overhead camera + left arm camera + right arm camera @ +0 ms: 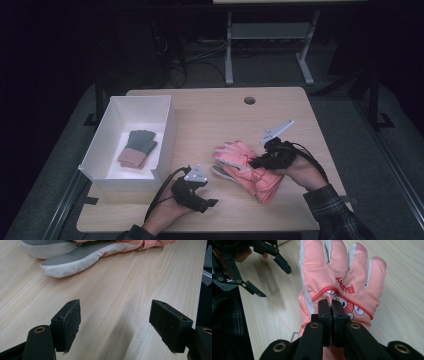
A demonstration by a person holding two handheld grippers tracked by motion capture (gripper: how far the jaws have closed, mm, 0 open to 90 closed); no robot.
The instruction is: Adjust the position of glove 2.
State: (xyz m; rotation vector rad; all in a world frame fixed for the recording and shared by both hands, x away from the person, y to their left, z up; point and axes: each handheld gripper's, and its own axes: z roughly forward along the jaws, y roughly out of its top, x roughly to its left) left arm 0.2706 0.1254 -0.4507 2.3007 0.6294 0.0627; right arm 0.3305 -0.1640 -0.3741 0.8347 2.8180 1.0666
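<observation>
The right tongs (331,305) are pressed together and they pinch a fold of fabric on the back of the pink glove (337,277), near its cuff. In the high view the right tongs (256,161) lie over this glove (245,167), which rests on the bench (210,115) at the centre-right, with its fingers pointing to the left. The left tongs (115,322) are spread wide with nothing between them, above bare wood, and a grey-and-white fingertip of the glove (75,261) lies a little ahead of them. In the high view the left tongs (210,204) are near the front edge. At the left side of the bench stands a white box (102,145) and a folded green and brown cloth (137,148) lies inside it
</observation>
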